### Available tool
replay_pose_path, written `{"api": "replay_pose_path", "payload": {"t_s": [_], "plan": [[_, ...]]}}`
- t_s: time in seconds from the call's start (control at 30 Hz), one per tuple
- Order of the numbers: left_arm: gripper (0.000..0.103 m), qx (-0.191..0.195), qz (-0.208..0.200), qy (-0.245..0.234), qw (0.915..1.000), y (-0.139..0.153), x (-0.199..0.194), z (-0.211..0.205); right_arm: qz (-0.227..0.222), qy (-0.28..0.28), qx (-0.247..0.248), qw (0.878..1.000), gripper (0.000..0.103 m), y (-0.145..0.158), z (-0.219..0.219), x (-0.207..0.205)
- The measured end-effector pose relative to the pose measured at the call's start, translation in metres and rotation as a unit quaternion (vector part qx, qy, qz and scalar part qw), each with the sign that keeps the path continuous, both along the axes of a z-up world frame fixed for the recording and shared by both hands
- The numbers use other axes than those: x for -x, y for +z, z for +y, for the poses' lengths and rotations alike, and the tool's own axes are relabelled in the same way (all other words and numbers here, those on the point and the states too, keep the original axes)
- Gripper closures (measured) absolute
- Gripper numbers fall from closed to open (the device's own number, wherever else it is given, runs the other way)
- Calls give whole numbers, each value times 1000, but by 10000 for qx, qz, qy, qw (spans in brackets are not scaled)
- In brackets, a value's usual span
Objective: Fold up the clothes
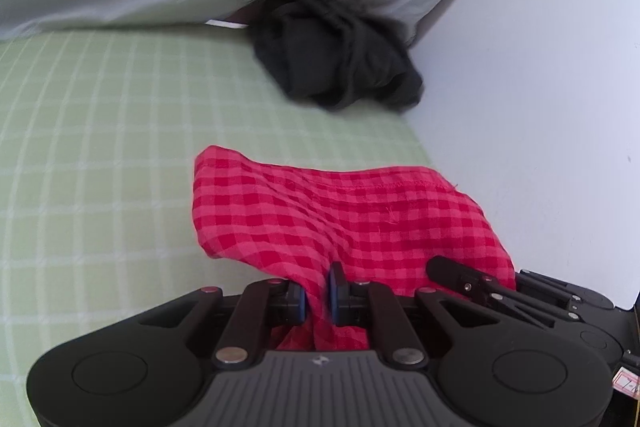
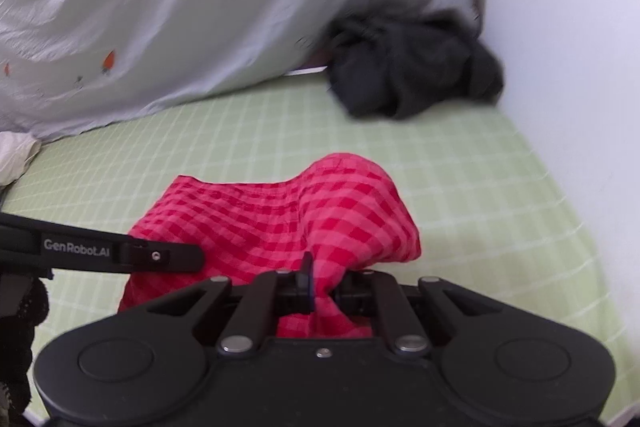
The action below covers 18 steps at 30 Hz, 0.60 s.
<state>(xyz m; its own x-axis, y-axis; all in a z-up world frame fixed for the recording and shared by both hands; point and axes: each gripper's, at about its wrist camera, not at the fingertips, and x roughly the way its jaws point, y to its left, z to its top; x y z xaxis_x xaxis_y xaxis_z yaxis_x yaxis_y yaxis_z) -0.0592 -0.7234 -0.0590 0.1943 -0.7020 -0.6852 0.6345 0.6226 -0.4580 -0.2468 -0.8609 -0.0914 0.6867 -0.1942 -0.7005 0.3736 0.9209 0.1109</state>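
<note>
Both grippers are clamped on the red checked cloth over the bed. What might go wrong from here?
1. The left gripper and right gripper each pinch a bunched wad of the red checked cloth, so the fold may likely come out creased or uneven.
2. The cloth hangs near the white wall, which may cramp spreading it.
3. The dark garment lies ahead and could be caught.

Dark garment (image 1: 340, 63) blurred — quilt (image 2: 200, 7) cut off.
</note>
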Motion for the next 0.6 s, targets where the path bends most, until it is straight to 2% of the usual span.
{"api": "replay_pose_path", "payload": {"t_s": [0.23, 0.37, 0.47, 0.5, 0.57, 0.6], "plan": [[92, 473, -480, 43, 9977, 30, -20, -110, -505, -128, 649, 9965, 94, 38, -104, -38], [93, 857, -906, -7, 9922, 51, -71, -169, -1024, -202, 1222, 9870, 96, 67, -157, -89], [99, 1048, -1139, 73, 9879, 62, -111, -201, -1462, -242, 1485, 9777, 99, 86, -196, -137], [99, 1079, -1190, 95, 9870, 64, -123, -209, -1574, -255, 1521, 9754, 99, 91, -209, -153], [97, 775, -1188, -48, 9899, 65, -145, -227, -1583, -286, 1380, 9773, 99, 91, -230, -181], [97, 697, -1040, -4, 9921, 53, -145, -224, -1487, -315, 1314, 9796, 98, 85, -238, -190]]}}
